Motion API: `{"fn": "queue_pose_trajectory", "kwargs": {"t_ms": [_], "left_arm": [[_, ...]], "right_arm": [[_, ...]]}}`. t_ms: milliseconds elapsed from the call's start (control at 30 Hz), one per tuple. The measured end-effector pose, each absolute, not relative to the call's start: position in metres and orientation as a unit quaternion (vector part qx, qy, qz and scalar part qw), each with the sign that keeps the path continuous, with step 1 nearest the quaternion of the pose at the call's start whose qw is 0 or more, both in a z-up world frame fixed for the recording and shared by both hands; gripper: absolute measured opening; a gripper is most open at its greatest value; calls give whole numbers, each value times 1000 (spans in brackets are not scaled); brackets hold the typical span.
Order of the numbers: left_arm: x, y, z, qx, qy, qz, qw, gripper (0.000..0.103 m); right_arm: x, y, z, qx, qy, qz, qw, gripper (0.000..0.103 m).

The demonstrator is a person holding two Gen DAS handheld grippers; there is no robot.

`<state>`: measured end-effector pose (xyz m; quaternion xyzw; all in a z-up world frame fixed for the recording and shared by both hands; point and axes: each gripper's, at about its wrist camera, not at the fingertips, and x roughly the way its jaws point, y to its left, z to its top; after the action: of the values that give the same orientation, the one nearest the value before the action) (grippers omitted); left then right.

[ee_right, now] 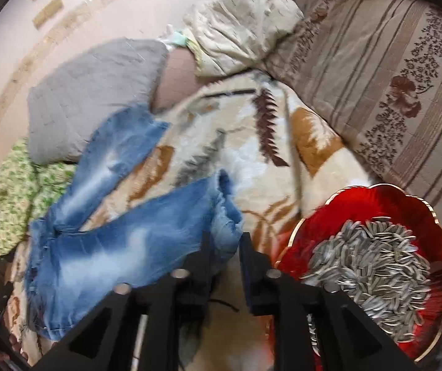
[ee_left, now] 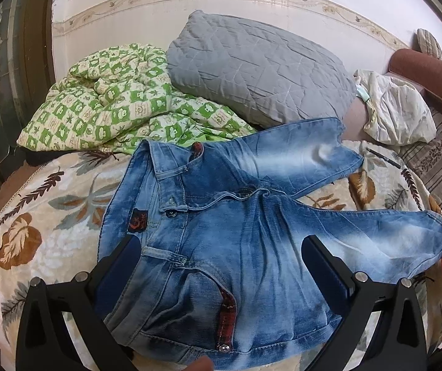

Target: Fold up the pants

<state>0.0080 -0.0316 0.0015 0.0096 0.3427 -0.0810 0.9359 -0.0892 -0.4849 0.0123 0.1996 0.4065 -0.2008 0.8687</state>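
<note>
Light-blue washed jeans (ee_left: pixel 221 216) lie spread on a leaf-patterned blanket (ee_left: pixel 35 216), waist to the left and the two legs splayed apart to the right. My left gripper (ee_left: pixel 221 259) stands wide open over the seat and waistband, one finger on either side of the cloth. In the right wrist view the jeans (ee_right: pixel 122 241) run from lower left to the near leg's hem (ee_right: pixel 227 216). My right gripper (ee_right: pixel 226 245) is at that hem with its jaws partly apart. The bunched hem sits just ahead of and between the fingertips, and the pads do not press on it.
A red bowl (ee_right: pixel 375 194) of sunflower seeds sits right beside the right gripper. A grey quilted pillow (ee_left: pixel 258 71), a green checked quilt (ee_left: pixel 103 108) and a cream pillow (ee_left: pixel 397 108) lie at the back. A pen (ee_left: pixel 383 157) rests near the far leg.
</note>
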Motion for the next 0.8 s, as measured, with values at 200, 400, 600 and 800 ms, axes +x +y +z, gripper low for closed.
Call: {"fn": "queue_pose_trajectory", "kwargs": {"t_ms": [200, 400, 600, 800], "left_arm": [[5, -29, 6, 11, 337, -80, 938, 103], [-1, -27, 11, 16, 325, -85, 942, 103], [-5, -23, 8, 35, 325, -84, 941, 103], [3, -14, -21, 64, 360, -65, 929, 103]], "right_arm": [[-94, -455, 53, 153, 344, -191, 906, 94], [-69, -390, 55, 105, 344, -102, 927, 94], [-32, -334, 9, 54, 390, -87, 915, 94], [-24, -327, -35, 46, 420, -82, 902, 93]]}}
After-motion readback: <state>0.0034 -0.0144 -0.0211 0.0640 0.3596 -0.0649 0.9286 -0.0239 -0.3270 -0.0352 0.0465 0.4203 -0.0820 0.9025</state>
